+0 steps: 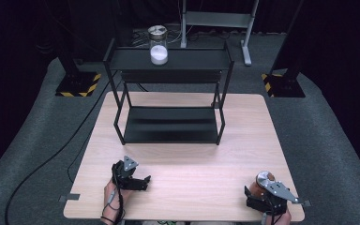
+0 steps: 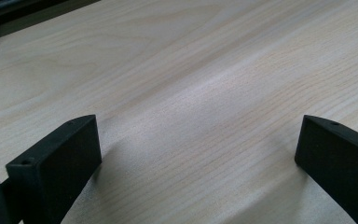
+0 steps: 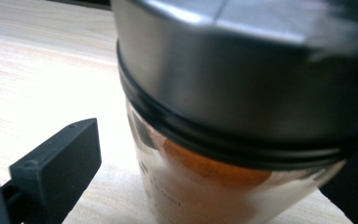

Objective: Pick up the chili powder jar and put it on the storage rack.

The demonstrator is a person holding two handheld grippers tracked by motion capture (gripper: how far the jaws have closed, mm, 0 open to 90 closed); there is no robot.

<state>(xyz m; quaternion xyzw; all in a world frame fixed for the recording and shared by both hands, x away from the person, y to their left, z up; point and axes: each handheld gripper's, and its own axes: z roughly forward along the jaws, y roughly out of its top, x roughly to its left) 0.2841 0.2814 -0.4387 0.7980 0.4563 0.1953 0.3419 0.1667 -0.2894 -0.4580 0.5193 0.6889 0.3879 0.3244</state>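
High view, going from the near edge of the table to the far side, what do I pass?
Right gripper with the jar with orange contents at its jaws → left gripper → black shelf rack → jar with white contents on the rack's top shelf.

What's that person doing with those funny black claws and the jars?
A person sits at a wooden table with a claw-like gripper in each hand. The right gripper is around a glass jar with a metal lid and something orange inside; its jaws are apart and not squeezing yet. The left gripper rests open on bare wood. Another jar, with white stuff in it, stands on the top of a black shelf.
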